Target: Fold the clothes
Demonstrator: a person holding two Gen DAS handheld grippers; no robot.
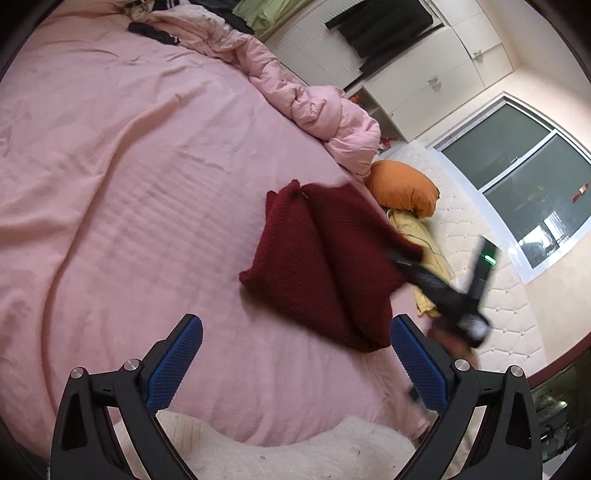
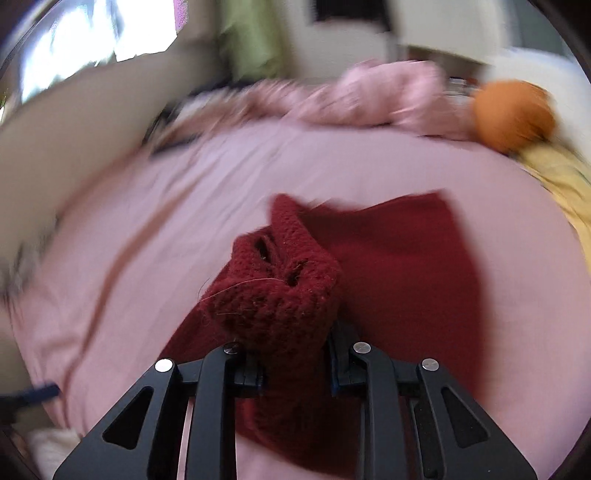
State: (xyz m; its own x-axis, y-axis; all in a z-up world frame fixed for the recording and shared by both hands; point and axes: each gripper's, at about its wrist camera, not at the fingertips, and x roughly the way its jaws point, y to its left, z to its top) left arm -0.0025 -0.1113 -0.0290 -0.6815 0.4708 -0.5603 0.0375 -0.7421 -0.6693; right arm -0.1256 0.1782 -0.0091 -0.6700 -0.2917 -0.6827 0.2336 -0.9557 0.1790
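Observation:
A dark red knitted garment (image 1: 321, 266) lies partly folded on the pink bed sheet (image 1: 129, 184), right of centre in the left wrist view. My left gripper (image 1: 295, 350) hovers open over the sheet just in front of the garment, blue pads (image 1: 173, 365) apart and nothing between them. My right gripper (image 1: 402, 262) reaches in from the right side of that view and pinches the garment's edge. In the right wrist view my right gripper (image 2: 295, 354) is shut on a bunched fold of the red knit (image 2: 273, 291), while the remaining cloth (image 2: 399, 266) spreads on the sheet beyond; this view is motion-blurred.
A crumpled pink duvet (image 1: 317, 107) runs along the far side of the bed. An orange pillow (image 1: 402, 188) and yellow cloth (image 1: 424, 251) sit by the white padded headboard (image 1: 491, 314). Dark clothes (image 1: 155, 33) lie at the far end. A fuzzy cream blanket (image 1: 295, 454) is at the near edge.

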